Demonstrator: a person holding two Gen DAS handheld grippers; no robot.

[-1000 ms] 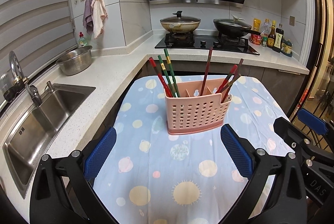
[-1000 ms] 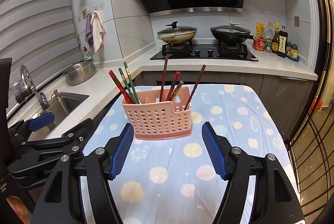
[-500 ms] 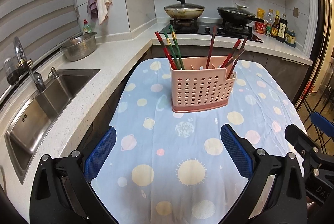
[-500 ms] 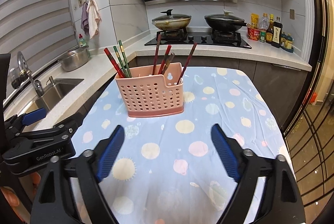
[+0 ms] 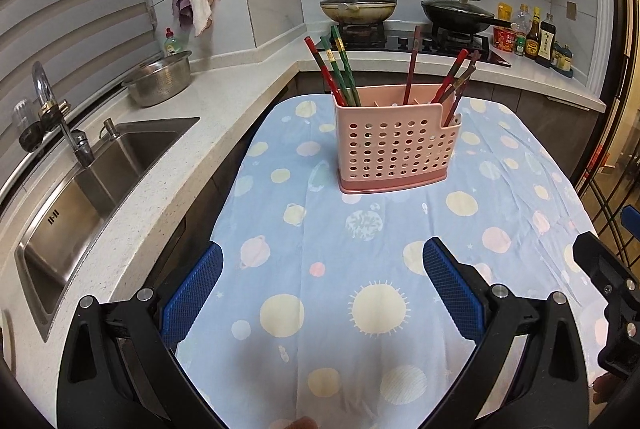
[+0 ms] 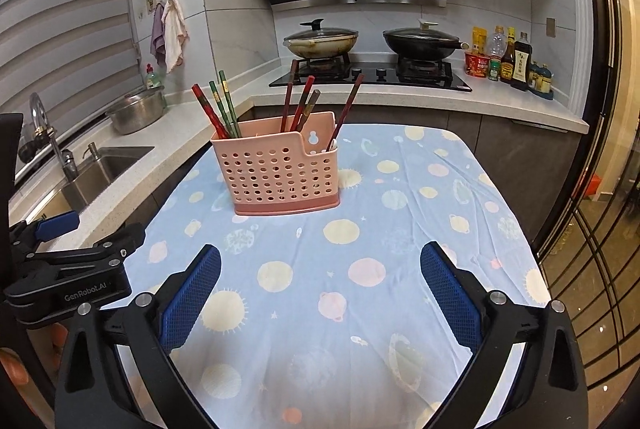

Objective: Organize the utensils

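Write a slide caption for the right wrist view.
Right gripper opening, empty, facing a pink caddy of chopsticks on the tablecloth.

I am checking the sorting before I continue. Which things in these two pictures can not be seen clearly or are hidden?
- Lower ends of the chopsticks: both views, hidden by the pink holder wall.
- Holder's inner dividers: both views, mostly hidden behind its front wall.
- Bottle labels by the stove: both views, too small to read.
- Right claw, opening with nothing between its pads: in the left wrist view, cut off by the right edge.
- Sink near end: left wrist view, cut off by the edge.
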